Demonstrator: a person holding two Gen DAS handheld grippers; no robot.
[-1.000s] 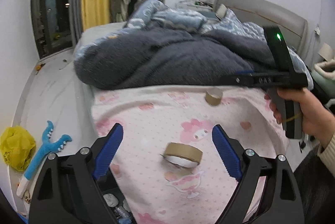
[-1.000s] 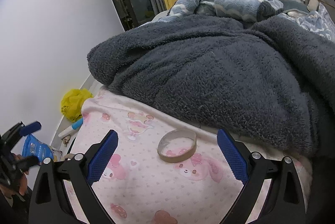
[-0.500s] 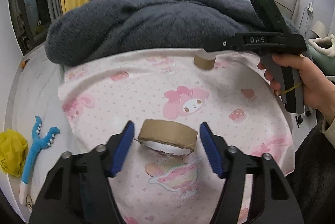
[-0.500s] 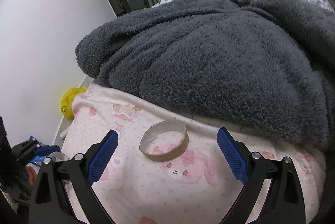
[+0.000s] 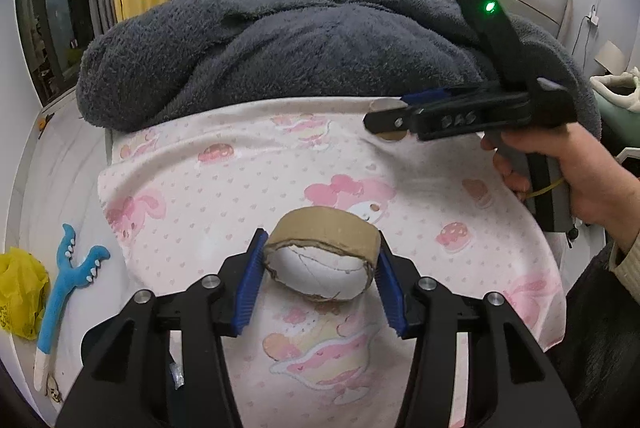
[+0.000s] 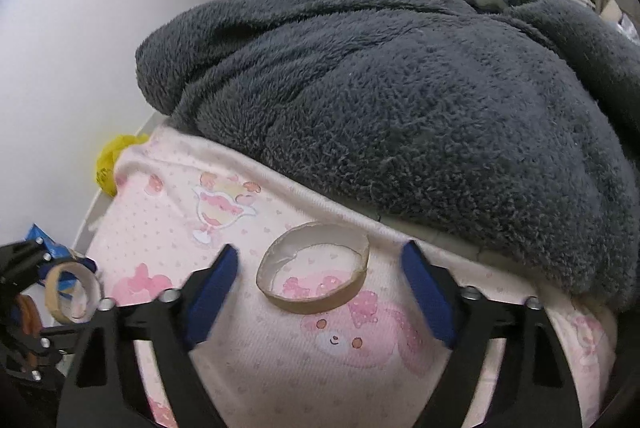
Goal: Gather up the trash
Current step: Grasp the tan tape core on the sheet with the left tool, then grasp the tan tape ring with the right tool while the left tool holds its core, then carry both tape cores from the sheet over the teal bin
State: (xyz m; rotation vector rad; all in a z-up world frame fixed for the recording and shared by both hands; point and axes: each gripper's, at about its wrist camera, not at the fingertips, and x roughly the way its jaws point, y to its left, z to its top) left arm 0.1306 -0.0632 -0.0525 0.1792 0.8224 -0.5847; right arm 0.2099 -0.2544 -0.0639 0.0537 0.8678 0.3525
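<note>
My left gripper [image 5: 320, 258] is shut on a brown cardboard tape ring [image 5: 325, 234], its blue pads pressing both sides, just above the pink printed bedsheet [image 5: 224, 187]. The same ring shows in the right wrist view [image 6: 72, 292], held in the left gripper at the far left. My right gripper [image 6: 320, 270] is open, its blue fingers [image 6: 214, 278] on either side of a second cardboard ring [image 6: 314, 268] lying flat on the sheet. In the left wrist view the right gripper [image 5: 390, 121] covers most of that ring.
A dark grey fleece blanket [image 5: 288, 59] is piled just beyond the rings. A yellow plastic bag [image 5: 16, 292] and a blue toy [image 5: 66, 292] lie on the floor to the left. A blue packet [image 6: 44, 248] shows at the left edge.
My left gripper has closed on the near ring and lifted it slightly. My right gripper has moved down and forward, so that its fingers now flank the far ring.
</note>
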